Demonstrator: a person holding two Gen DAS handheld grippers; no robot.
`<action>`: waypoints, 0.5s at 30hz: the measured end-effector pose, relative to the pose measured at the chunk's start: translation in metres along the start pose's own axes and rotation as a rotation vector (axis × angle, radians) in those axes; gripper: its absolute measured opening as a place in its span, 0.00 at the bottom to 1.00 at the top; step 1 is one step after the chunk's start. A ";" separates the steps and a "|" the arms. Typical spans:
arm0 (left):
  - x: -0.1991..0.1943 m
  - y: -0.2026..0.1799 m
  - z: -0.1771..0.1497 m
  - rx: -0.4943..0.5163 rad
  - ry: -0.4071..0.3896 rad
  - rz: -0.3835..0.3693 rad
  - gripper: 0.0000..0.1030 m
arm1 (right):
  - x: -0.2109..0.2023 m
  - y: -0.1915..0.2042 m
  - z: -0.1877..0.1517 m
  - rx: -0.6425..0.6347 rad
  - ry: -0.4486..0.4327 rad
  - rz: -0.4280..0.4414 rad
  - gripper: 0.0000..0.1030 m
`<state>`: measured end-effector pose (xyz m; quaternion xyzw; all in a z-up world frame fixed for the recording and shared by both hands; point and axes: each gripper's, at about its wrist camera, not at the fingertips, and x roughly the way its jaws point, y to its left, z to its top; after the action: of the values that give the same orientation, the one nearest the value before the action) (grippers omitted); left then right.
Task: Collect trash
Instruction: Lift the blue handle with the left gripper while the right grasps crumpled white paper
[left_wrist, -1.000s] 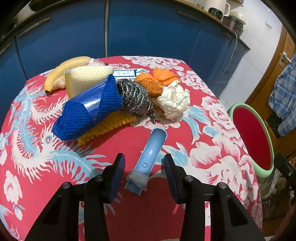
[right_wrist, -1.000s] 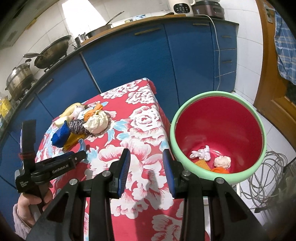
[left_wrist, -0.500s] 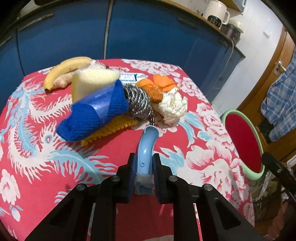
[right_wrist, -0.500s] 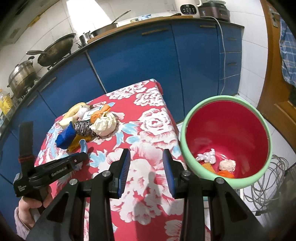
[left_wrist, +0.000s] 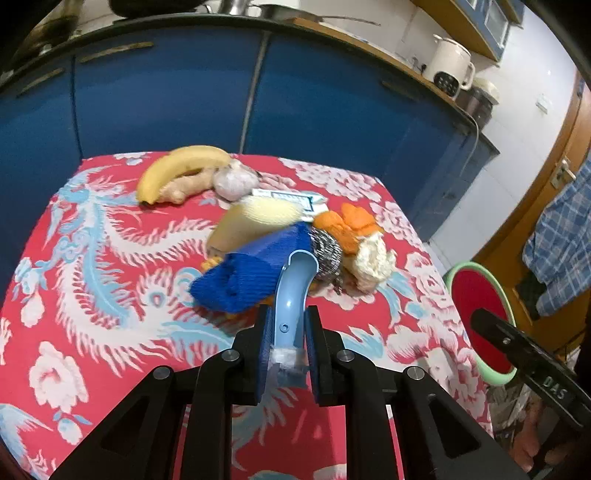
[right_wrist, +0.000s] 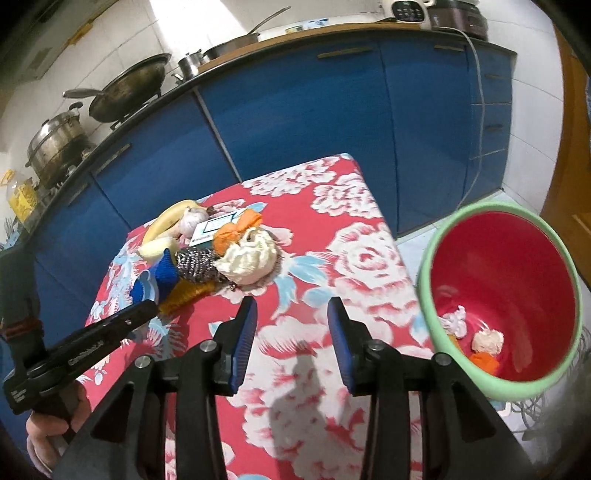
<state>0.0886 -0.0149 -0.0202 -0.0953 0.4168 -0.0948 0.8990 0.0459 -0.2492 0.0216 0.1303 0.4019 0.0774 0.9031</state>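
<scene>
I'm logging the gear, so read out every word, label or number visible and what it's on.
"DAS": side of the right tongs, jaws opening with nothing between them, seen in the left wrist view.
"GenRobot.AI": side of the left tongs, seen in the right wrist view.
Card on the table and kettle panel: print too small to read.

A banana (left_wrist: 177, 166) lies behind the scouring pad (left_wrist: 327, 251) on the table (left_wrist: 92, 258); the bin (right_wrist: 502, 291) stands right.

glossy plastic bin (right_wrist: 554, 236), metal scourer (left_wrist: 327, 254), knitted cloth (left_wrist: 251, 275)
</scene>
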 end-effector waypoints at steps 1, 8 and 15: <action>-0.001 0.002 0.000 -0.005 -0.003 0.001 0.17 | 0.004 0.003 0.002 -0.003 0.005 0.006 0.42; -0.006 0.016 0.002 -0.042 -0.015 0.012 0.17 | 0.041 0.022 0.015 -0.023 0.072 0.042 0.46; -0.009 0.021 0.003 -0.059 -0.020 0.008 0.17 | 0.081 0.027 0.023 -0.001 0.115 0.059 0.46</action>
<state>0.0870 0.0079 -0.0175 -0.1212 0.4107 -0.0777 0.9003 0.1159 -0.2073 -0.0126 0.1367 0.4490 0.1114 0.8759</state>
